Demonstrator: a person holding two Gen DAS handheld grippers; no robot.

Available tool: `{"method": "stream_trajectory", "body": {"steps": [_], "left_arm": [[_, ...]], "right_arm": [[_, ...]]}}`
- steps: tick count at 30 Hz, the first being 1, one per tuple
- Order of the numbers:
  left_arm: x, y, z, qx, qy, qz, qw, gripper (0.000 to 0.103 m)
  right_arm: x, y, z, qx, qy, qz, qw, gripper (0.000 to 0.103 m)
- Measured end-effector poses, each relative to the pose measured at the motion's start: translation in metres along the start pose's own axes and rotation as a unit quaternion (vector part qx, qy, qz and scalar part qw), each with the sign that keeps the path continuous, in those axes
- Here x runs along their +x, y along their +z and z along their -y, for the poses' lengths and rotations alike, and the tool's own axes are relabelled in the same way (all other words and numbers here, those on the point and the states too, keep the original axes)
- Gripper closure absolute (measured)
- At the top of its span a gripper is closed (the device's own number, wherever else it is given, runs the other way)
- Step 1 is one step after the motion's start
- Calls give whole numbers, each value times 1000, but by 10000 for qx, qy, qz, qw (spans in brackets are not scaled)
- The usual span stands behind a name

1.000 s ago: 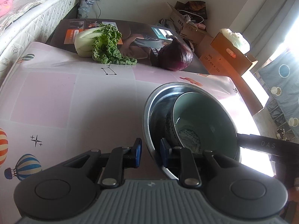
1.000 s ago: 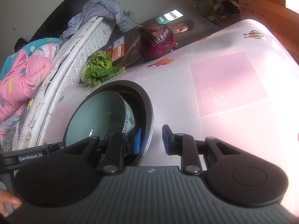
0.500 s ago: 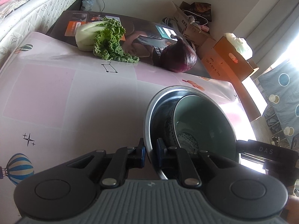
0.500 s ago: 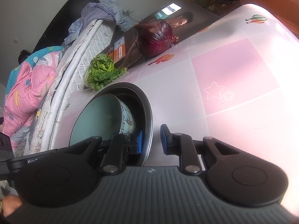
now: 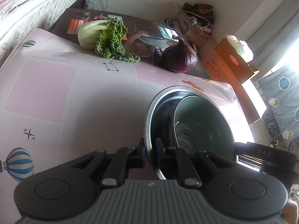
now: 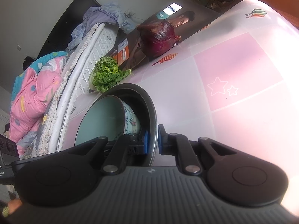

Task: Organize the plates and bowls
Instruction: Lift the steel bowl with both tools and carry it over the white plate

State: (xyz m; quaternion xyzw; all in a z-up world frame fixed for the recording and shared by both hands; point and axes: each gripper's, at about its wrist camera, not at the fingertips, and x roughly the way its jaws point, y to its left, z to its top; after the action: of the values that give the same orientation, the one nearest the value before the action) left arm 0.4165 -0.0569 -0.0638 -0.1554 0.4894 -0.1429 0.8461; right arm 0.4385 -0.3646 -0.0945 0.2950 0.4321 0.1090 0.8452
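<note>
A steel bowl [image 5: 158, 102] sits on the pink tablecloth with a pale green ceramic bowl [image 5: 203, 119] nested inside it. My left gripper [image 5: 150, 152] is shut on the steel bowl's near rim, one finger outside and one inside. In the right wrist view my right gripper [image 6: 152, 141] is shut on the opposite rim of the steel bowl [image 6: 149, 104], and the green bowl [image 6: 104, 119] with a patterned outside leans within it. Both bowls appear tilted and held between the two grippers.
A leafy cabbage [image 5: 106, 35] and a red onion [image 5: 179, 59] lie at the table's far edge against a dark printed box [image 5: 142, 29]. A mattress [image 6: 78, 71] with pink bedding runs along one side. Cardboard boxes [image 5: 231, 63] stand beyond the table.
Both grippers have closed from open onto opposite rims of the steel bowl. The views have tilted, and the bowls seem lifted slightly.
</note>
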Motion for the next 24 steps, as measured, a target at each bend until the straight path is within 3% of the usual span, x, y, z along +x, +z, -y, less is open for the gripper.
{"method": "stream_trajectory", "body": {"steps": [24], "left_arm": [[-29,3,20,108,-187,242,9995,94]], "right_arm": [[-38,3,-9,11,61,257,9997,93]]}}
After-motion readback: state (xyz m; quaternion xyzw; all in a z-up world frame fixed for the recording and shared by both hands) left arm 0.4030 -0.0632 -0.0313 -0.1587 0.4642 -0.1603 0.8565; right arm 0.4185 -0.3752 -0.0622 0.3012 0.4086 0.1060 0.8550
